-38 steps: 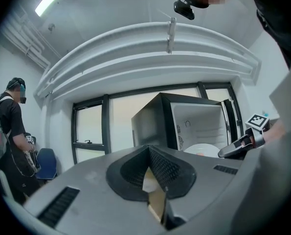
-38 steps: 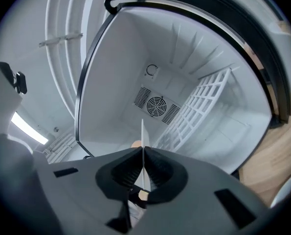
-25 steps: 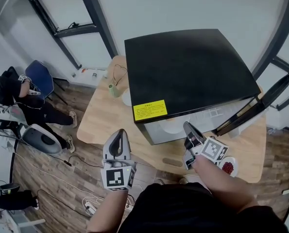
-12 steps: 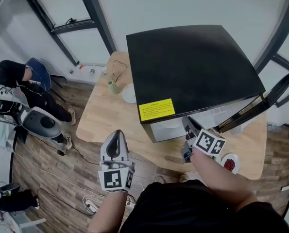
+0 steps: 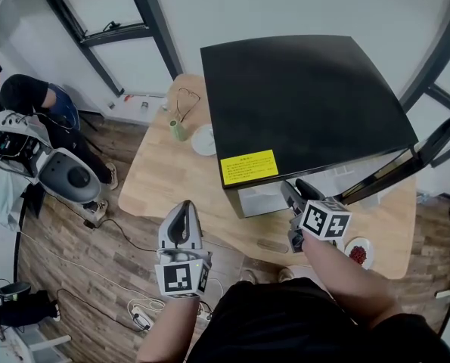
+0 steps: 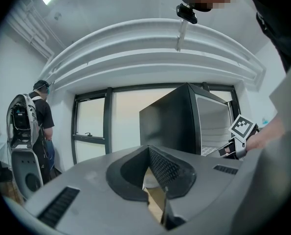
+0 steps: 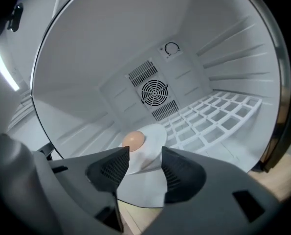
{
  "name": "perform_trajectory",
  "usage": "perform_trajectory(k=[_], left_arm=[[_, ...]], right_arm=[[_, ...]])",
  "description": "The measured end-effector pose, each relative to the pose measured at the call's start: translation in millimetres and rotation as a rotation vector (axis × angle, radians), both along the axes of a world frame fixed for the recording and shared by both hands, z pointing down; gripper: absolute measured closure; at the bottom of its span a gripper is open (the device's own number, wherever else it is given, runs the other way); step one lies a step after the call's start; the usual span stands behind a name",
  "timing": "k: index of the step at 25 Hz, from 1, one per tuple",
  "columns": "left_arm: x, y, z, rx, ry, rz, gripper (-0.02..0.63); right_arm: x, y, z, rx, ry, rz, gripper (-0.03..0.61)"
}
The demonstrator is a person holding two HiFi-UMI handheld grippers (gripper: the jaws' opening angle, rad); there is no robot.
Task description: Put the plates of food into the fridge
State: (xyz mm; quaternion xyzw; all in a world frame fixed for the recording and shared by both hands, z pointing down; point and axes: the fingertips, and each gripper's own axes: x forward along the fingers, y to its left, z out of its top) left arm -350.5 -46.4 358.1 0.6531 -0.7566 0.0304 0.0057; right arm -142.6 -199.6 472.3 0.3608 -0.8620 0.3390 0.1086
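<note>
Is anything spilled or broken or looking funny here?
Nothing looks spilled or broken. The white plate lies inside the fridge with the round tan food on it. One small thing to watch: the plate of red food sits quite close to the edge of the table.

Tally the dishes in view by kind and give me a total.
Plates: 3 (plate with a round tan food inside the fridge; plate of red food and white plate on the table)
Green cup: 1
Total: 4
</note>
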Motion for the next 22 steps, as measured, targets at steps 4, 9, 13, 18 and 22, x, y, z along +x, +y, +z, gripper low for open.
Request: perform_trajectory(k=[4,9,13,18,22], left_arm=[[10.5,-2.9,-2.3,0.017,0.001,0.026,0.609],[26.7,-7.4,-3.3,0.006,-0.021,0.069,0.611],[37.7,-7.1,-6.7,0.024,-0.017,0.078,0.611],[53.7,-3.3,-1.3,0.021,-0.017,0.077,0.609],[78.3,-1.5,4.9,0.012,-0.019,0.11,0.609]], right_arm=[[5.7,1.8,-6.6,0.031,0.001,-0.008,0.367],[14.5,4.9,-16.1,0.063,-0.017,-0.016,0.367],[27.9,7.4,-24.1,0.09,-0.053,-0.005,0.367],[56.6,10.6,-31.0,0.12,-0.107,0.041,0.367],[88.7,16.9,-30.0,0.125,-0.127,0.081,0.368]])
